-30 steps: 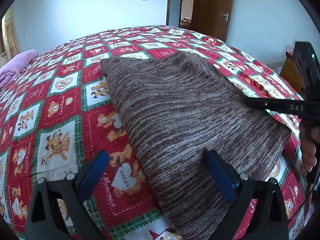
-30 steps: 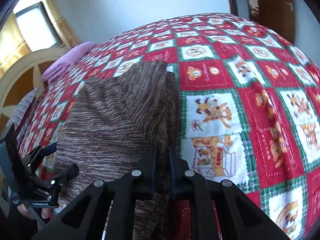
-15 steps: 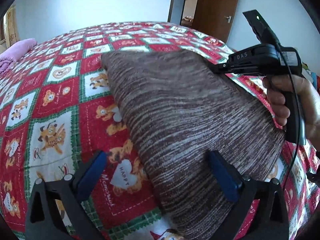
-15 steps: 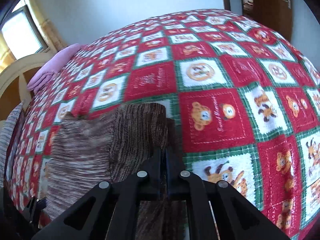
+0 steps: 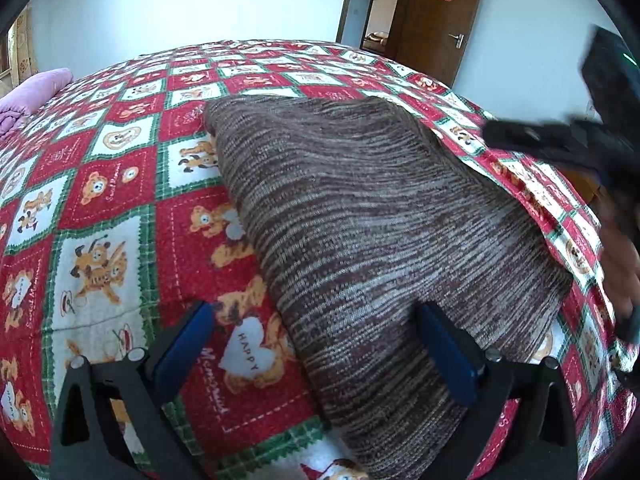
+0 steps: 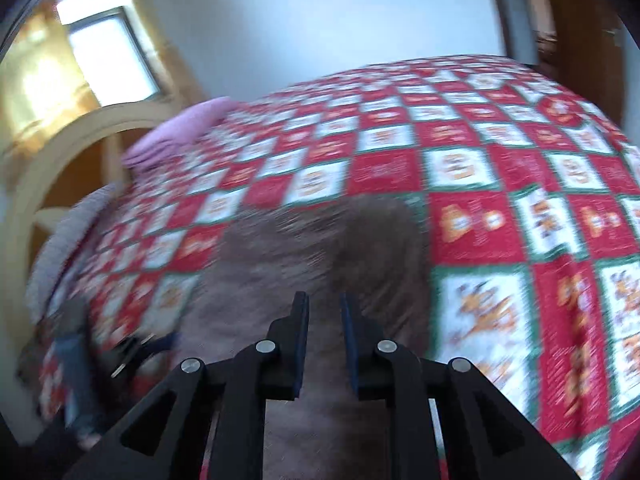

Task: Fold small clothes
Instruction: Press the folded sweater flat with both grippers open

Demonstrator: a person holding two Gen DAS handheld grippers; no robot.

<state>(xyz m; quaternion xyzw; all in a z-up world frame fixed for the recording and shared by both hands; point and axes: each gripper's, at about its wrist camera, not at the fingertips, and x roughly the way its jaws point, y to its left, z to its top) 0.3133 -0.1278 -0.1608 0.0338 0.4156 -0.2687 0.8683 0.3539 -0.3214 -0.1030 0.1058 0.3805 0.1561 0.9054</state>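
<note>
Brown marled knit, the folded garment (image 5: 372, 216) lies flat on a red, white and green bear-print quilt (image 5: 104, 208) that covers the whole bed. A pink pillow (image 5: 28, 92) sits at the quilt's far left corner, and a dark wooden door (image 5: 440, 20) with a red paper emblem stands behind the bed, beside an open doorway. From the right wrist view a bright window (image 6: 108, 56) and a curved pale headboard (image 6: 60, 144) show on the left.

The left gripper (image 5: 320, 344) stands wide open over the garment's near edge, one blue pad above bare quilt, the other above the knit, gripping nothing. The right gripper (image 6: 324, 344) has its jaws slightly parted with nothing between them; they have just been opening.

In the left wrist view the right tool is a blurred dark shape cut off at the right edge, with a hand (image 5: 620, 264) smeared below it. The right wrist view is motion-blurred throughout, so the quilt's pictures cannot be read there.

Half a second ago the right jaws were pinched together at the garment's edge; now they are clear of it.
</note>
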